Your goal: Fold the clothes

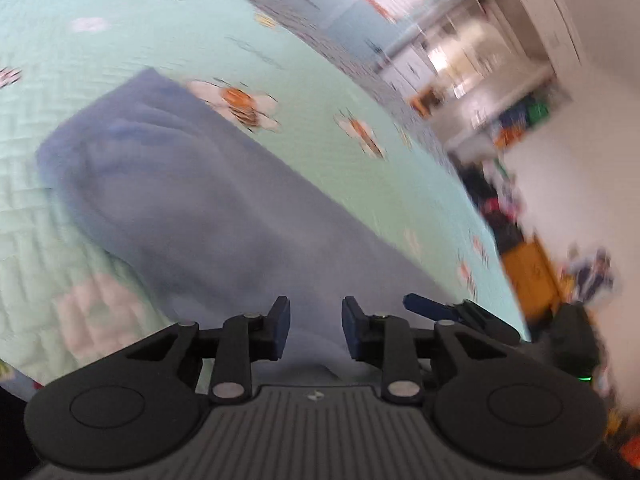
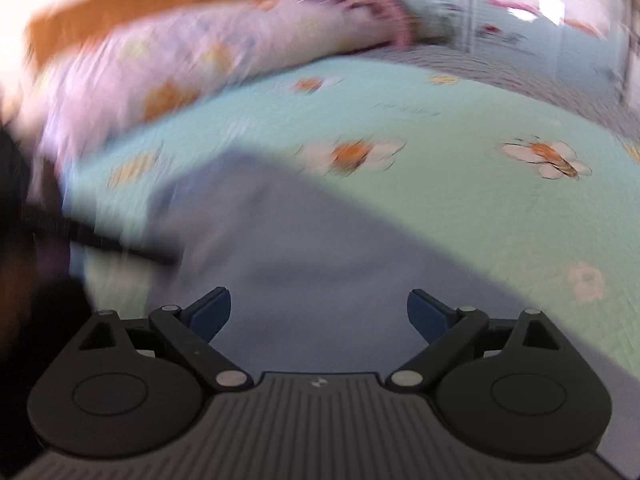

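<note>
Blue-grey fabric, a soft garment (image 1: 192,216), lies spread on a bed covered by a pale mint quilt (image 1: 120,32) printed with orange-and-white bees and flowers. Both views are motion-blurred, so fine detail of the cloth (seams, sleeves, collar) cannot be told.

Left wrist view: the garment runs from beneath the left claw (image 1: 315,330) away toward the upper left, where it ends in a rumpled, rounded edge. The left claw stands above the near end of the cloth with its two blue-padded fingers (image 1: 280,328) parted by a narrow gap; nothing is seen clamped between them, and whether the pads touch the fabric cannot be told. At the right, the tip of the other gripper shows just beside the left claw. Beyond the bed's edge lies a blurred room with bright, cluttered objects.

Right wrist view: the same garment (image 2: 304,248) fills the lower centre, reaching from under the right claw (image 2: 319,314) up toward the left. The right claw is spread wide, fingers (image 2: 212,312) well apart, holding nothing. A dark, blurred shape (image 2: 104,236) crosses the left edge over the cloth's margin. A pale patterned pillow or bolster (image 2: 224,52) lies at the head of the bed, before an orange-brown headboard (image 2: 168,0).
</note>
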Demonstrator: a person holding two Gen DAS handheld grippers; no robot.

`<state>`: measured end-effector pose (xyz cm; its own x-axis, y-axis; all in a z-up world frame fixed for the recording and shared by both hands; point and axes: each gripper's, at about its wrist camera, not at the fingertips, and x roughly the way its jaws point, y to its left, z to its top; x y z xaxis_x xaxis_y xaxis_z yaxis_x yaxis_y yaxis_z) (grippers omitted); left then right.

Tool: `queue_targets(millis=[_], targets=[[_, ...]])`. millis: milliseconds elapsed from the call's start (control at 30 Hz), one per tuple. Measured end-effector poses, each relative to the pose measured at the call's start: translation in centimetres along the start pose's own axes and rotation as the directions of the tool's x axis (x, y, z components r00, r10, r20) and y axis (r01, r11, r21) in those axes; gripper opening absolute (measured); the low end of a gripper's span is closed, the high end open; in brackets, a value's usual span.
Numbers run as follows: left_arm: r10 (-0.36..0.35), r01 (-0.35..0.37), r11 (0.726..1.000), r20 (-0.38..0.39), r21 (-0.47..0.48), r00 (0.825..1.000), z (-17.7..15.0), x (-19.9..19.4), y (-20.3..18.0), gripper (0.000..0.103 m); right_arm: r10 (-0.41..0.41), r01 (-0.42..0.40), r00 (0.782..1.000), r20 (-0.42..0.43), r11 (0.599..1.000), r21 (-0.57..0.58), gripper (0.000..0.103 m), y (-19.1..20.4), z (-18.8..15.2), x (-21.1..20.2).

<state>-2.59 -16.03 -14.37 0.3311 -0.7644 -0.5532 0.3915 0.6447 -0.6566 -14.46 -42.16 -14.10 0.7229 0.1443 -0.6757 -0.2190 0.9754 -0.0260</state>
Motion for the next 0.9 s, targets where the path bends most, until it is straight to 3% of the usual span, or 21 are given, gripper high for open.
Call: queue_targets(millis=[67,167,267,400,500,567,633,700,800,867,900], targets=[[0.003,-0.003,1.0,-0.014,0.028,1.0,-0.3,0.5,-0.7,0.032,-0.104,0.106,0.994,-0.029,0.992,0.062,0.096,-1.5,-3.3,-0.4],[0.009,-0.007,0.997,-0.036,0.071,0.999,-0.6,1.3,-1.7,0.03,-0.121,0.105,0.992,0.042,0.958,0.268,0.096,-4.3,-6.2,-4.6],[0.016,-0.009,0.993,-0.057,0.114,0.998,-1.0,2.0,-2.7,0.031,-0.212,0.179,0.975,0.072,0.931,0.316,0.096,-5.2,-7.3,-7.7],[0.026,-0.011,0.985,-0.085,0.17,0.996,-1.5,3.0,-4.0,0.035,-0.264,0.219,0.963,0.05,0.879,0.423,0.096,-9.3,-8.6,-6.9],[0.043,-0.013,0.975,-0.133,0.221,0.99,-2.3,5.5,-5.2,0.037,-0.319,0.3,0.947,-0.034,0.842,0.449,0.096,-11.2,-8.7,-5.1],[0.069,-0.024,0.969,-0.179,0.245,0.981,-3.0,7.7,-5.6,0.037,-0.3,0.247,0.954,0.028,0.831,0.498,0.096,-11.8,-8.0,-5.7],[0.1,-0.049,0.966,-0.194,0.252,0.976,-3.7,8.5,-5.1,0.037,-0.276,0.209,0.958,0.074,0.853,0.479,0.096,-12.2,-6.8,-5.6],[0.103,-0.051,0.967,-0.202,0.248,0.974,-3.3,8.5,-5.5,0.037,-0.292,0.26,0.956,0.009,0.865,0.43,0.096,-13.5,-6.4,-4.1],[0.101,-0.046,0.965,-0.203,0.259,0.974,-2.5,8.1,-6.6,0.037,-0.347,0.364,0.931,-0.115,0.852,0.375,0.096,-16.7,-7.8,-2.4],[0.095,-0.034,0.961,-0.213,0.274,0.972,-2.7,8.5,-7.4,0.038,-0.354,0.345,0.933,-0.062,0.834,0.431,0.096,-19.8,-9.6,-4.5],[0.093,-0.028,0.959,-0.218,0.281,0.972,-2.8,8.7,-7.9,0.039,-0.389,0.374,0.919,-0.065,0.808,0.455,0.096,-20.8,-10.2,-5.5]])
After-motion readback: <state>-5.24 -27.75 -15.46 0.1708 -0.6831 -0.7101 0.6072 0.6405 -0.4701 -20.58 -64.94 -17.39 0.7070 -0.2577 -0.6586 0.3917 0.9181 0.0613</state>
